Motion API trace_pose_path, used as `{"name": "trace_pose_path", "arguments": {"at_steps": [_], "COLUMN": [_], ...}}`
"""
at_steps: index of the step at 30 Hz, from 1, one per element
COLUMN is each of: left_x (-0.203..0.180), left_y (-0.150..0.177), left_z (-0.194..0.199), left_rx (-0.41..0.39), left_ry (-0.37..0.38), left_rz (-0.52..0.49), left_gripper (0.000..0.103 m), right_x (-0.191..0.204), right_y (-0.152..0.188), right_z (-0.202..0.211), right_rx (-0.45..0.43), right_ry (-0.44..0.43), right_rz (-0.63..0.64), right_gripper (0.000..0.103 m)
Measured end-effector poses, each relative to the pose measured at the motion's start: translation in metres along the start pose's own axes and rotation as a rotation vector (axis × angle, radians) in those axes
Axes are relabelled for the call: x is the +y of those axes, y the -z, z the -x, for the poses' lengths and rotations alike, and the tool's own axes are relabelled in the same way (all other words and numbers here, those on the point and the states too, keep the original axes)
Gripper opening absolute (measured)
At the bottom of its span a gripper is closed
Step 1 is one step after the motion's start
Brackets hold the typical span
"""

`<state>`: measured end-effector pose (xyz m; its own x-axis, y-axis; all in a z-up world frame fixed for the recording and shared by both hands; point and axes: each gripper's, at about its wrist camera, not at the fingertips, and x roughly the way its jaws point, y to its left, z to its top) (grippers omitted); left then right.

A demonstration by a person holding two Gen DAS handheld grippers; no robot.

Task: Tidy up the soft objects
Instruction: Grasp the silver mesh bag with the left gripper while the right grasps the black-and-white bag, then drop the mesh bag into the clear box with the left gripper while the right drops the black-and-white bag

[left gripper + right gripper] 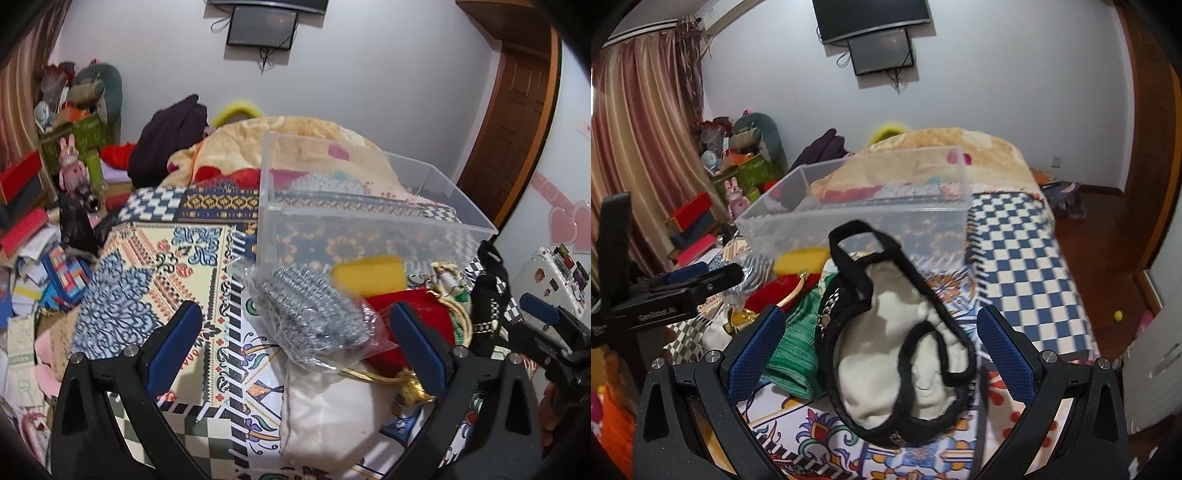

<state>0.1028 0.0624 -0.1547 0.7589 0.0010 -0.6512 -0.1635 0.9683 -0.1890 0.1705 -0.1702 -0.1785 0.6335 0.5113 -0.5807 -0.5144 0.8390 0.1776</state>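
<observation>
A clear plastic box [369, 218] stands on the patterned cloth, also in the right wrist view [857, 210]. In front of it lie a bagged steel scourer [306, 314], a yellow sponge [369, 275], a red pouch [410, 314] with gold cord, a white cloth bag [328, 410] and a green mesh cloth [798, 343]. My left gripper [295, 350] is open around the scourer and white bag, touching neither. My right gripper [879, 354] is open around a black-trimmed white bag [890, 343], not gripping it. The right gripper also shows at the left wrist view's edge [546, 317].
A folded orange blanket [295, 147] lies behind the box. Books and clutter [44, 258] cover the floor at left. A blue checked cloth [1027, 266] covers the right side. A wooden door [517, 122] is at far right.
</observation>
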Motion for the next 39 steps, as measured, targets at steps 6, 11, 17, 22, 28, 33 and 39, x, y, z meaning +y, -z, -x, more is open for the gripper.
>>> {"name": "trace_pose_path", "arguments": {"at_steps": [6, 11, 17, 22, 28, 33, 39], "left_x": [0.003, 0.000, -0.010, -0.014, -0.016, -0.016, -0.018], "left_y": [0.002, 0.006, 0.008, 0.007, 0.001, -0.009, -0.026], "left_z": [-0.010, -0.019, -0.011, 0.001, 0.027, 0.050, 0.068], "left_rx": [0.010, 0.047, 0.032, 0.010, -0.052, -0.111, -0.183], "left_ry": [0.020, 0.063, 0.079, 0.088, 0.100, 0.108, 0.127], "left_rz": [0.002, -0.006, -0.068, -0.088, -0.094, -0.091, -0.089], "left_gripper": [0.087, 0.069, 0.040, 0.025, 0.021, 0.021, 0.020], "right_x": [-0.005, -0.007, 0.009, 0.013, 0.011, 0.012, 0.014], "right_y": [0.002, 0.004, 0.001, -0.005, -0.017, -0.027, -0.040], "right_z": [-0.016, -0.022, -0.009, 0.000, 0.021, 0.033, 0.044], "right_rx": [0.051, 0.072, 0.020, -0.023, -0.092, -0.145, -0.206], "right_ry": [-0.070, -0.112, -0.097, -0.074, -0.060, -0.046, -0.022], "right_rz": [-0.041, -0.067, 0.011, 0.041, 0.042, 0.045, 0.066], "right_gripper": [0.073, 0.045, 0.016, 0.013, 0.009, 0.009, 0.009]}}
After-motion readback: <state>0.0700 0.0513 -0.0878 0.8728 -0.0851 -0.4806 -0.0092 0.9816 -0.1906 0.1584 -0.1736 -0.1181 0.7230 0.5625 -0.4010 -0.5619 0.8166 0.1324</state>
